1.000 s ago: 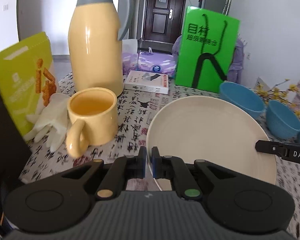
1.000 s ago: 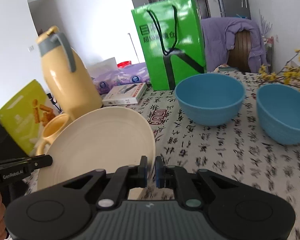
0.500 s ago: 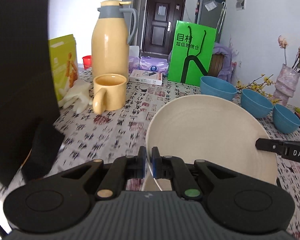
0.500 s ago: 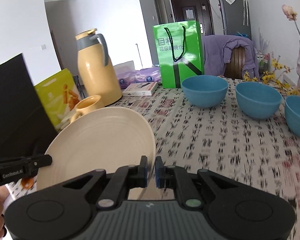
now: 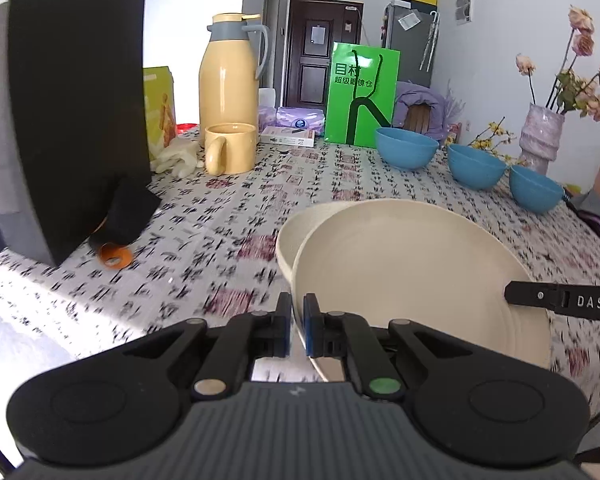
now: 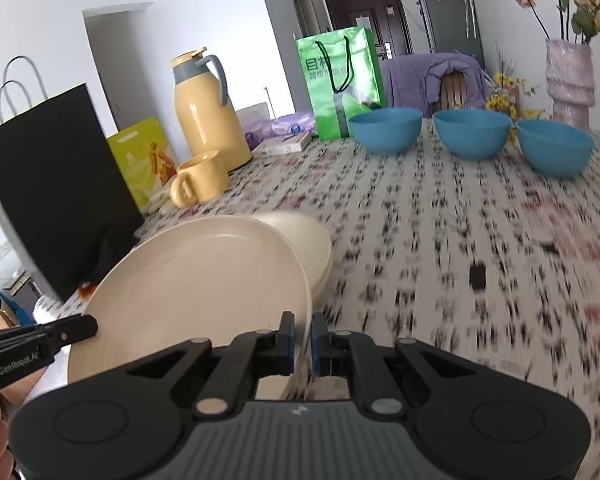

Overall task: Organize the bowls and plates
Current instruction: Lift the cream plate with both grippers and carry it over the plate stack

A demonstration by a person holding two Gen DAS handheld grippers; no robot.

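Note:
A cream plate point(image 5: 412, 276) is held by its rims between both grippers, just above the table. My left gripper point(image 5: 297, 326) is shut on its left rim; my right gripper point(image 6: 303, 336) is shut on its right rim, and the plate also shows in the right wrist view point(image 6: 204, 288). Under and behind it lies a second cream plate point(image 5: 300, 228) on the table, also in the right wrist view point(image 6: 312, 236). Three blue bowls point(image 6: 386, 130) point(image 6: 474, 132) point(image 6: 554, 146) stand in a row at the far right.
A yellow mug point(image 5: 230, 148), yellow thermos jug point(image 5: 228, 80), green paper bag point(image 5: 360, 96) and black paper bag point(image 5: 76, 112) stand along the far and left side. A vase of flowers point(image 5: 540, 140) is at the far right. The tablecloth's left edge point(image 5: 28, 292) is near.
Both grippers have carried the plate back toward the table's near end, away from the mug and jug. It now hangs over a second cream plate that has come into view.

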